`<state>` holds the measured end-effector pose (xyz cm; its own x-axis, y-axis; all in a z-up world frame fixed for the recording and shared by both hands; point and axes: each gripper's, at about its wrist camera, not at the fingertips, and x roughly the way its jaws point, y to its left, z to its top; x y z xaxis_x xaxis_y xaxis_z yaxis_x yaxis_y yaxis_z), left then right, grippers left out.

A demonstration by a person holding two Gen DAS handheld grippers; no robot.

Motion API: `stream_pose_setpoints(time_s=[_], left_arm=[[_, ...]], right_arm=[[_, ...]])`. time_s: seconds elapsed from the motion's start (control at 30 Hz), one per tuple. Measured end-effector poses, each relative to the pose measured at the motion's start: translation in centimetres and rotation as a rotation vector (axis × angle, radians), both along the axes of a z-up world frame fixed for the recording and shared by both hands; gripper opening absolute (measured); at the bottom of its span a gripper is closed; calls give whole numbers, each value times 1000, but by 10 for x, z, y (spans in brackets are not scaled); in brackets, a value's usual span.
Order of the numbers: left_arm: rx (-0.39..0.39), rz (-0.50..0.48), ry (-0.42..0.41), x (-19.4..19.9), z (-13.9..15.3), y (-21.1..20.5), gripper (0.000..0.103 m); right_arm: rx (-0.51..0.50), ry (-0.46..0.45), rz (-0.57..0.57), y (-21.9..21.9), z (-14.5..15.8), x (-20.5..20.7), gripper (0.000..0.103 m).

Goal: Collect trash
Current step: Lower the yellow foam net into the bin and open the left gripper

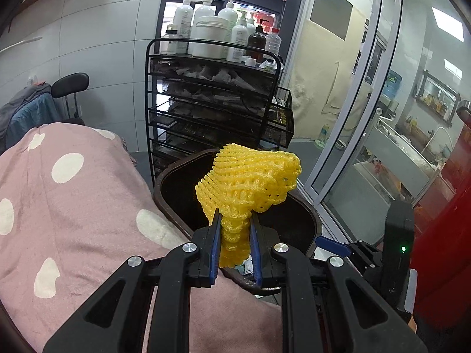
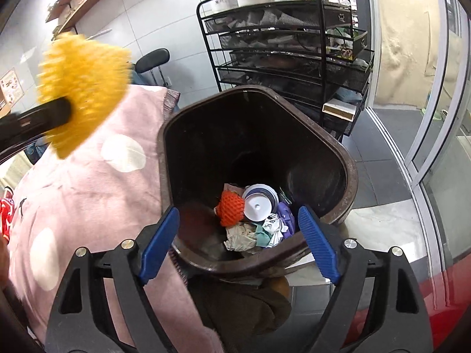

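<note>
The left gripper [image 1: 235, 220] clenched a yellow foam net [image 1: 250, 182]; the right gripper [image 2: 238, 217] gaped empty over the brown bin [image 2: 350, 176].

A foam net [image 1: 247, 182] is held between the fingers of the left gripper [image 1: 235, 220], above the near rim of a bin [image 2: 350, 173]. The bin is stood just beside a blanket [image 2: 88, 194], which lies to its left. Inside the bin, a second foam net [image 2: 231, 208], a lid [image 2: 257, 206] and crumpled paper [image 2: 240, 236] are seen at the bottom. The right gripper [image 2: 238, 235] is positioned over the bin's near rim, nothing between its fingers. Behind the bin a wire rack [image 1: 212, 103] is placed, with bottles [image 1: 206, 29] on top. Glass doors [image 1: 368, 88] are seen to the right.
</note>
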<state>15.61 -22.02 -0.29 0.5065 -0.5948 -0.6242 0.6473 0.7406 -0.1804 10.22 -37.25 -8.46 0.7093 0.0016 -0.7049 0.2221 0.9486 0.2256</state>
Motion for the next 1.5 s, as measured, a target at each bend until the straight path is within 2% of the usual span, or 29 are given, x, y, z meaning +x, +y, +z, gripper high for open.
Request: stream_pose_setpoints(time_s=[0.4,0.77,0.87,0.93,0.97,1.0,1.03,1.2,1.4,1.5], left_arm=[[62,-109,98,15,-17,-49,18],[190,-143,133,19,-39,-78,20],[203,-125,143,22,-42,-80,29],[184,-116,140,22,-40,-77,52],[172,-108,127,22,-38,-75,59],[157,-97,110,21,-35,-72,71],[141,-89,92,19,-32,-68,77],[94,-64,28,13,-17,-58,90],[118,-29,-25,7,-11,-47,93],[85,13,-53,2,-4,-29,94]], right_arm=[[1,-22,-28,2,3,-27,85],[-12,-30,-25,3,6,-37,85],[-8,-24,-26,2,5,-38,85],[-3,-18,-30,1,3,-38,85],[-1,-14,-33,0,2,-39,85],[0,-11,-36,0,1,-39,85],[0,-7,-40,-1,0,-39,86],[8,4,-51,-3,-4,-38,89],[5,8,-50,-3,-3,-36,90],[-3,-1,-45,0,0,-37,91]])
